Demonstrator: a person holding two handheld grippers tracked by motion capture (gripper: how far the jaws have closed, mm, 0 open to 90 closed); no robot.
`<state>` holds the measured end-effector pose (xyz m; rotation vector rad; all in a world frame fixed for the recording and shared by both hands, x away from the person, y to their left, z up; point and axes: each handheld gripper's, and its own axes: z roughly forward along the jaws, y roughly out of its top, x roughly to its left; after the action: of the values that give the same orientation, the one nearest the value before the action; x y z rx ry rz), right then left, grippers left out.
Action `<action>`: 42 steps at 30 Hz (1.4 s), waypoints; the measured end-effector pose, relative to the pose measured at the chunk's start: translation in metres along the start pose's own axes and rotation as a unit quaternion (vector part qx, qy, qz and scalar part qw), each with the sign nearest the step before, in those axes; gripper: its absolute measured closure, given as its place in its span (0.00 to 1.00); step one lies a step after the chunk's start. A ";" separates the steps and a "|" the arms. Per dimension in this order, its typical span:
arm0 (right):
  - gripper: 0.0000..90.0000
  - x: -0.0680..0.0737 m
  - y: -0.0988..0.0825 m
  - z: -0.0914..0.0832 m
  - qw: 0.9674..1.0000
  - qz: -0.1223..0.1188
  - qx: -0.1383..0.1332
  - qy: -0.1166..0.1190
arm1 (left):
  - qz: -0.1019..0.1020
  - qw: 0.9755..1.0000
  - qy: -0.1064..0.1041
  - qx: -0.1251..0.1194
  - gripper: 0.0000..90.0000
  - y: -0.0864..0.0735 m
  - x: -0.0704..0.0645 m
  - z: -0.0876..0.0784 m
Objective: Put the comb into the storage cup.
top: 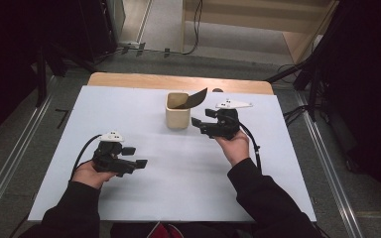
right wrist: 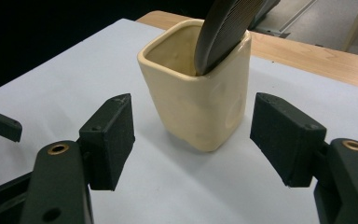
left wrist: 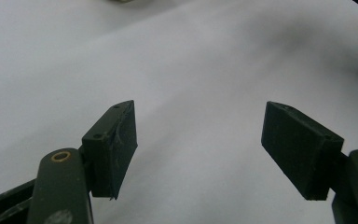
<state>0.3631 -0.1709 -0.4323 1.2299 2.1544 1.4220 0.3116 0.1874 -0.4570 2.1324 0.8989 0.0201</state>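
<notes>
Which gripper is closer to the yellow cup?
The right gripper: it sits just beside the cup, jaws open toward it. The left gripper is farther away, nearer the person.

Cream cup (top: 177,115) holding dark comb (top: 194,98), right hand-held gripper (top: 197,124) just beside it, left hand-held gripper (top: 140,157) apart

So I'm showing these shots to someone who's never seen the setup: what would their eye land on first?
Probably the cream square cup standing upright toward the far middle of the white table, with a dark ribbed, leaf-shaped piece leaning out of it. Next, the right gripper, open beside the cup, its jaws pointing at it without touching. The left gripper is open too, over bare tabletop nearer the person.
</notes>
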 end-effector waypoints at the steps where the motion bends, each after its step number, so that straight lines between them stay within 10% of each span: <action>1: 0.31 0.000 -0.001 -0.001 1.000 -0.002 -0.001 0.002 | 0.000 1.000 0.000 0.000 0.30 0.000 0.000 0.000; 42: 0.29 0.010 -0.045 -0.042 0.999 -0.040 0.005 0.026 | -0.003 1.000 -0.001 -0.004 0.30 0.000 0.000 -0.003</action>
<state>0.3084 -0.1963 -0.4490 1.1093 2.2222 1.4262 0.3112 0.1892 -0.4553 2.1214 0.9025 0.0183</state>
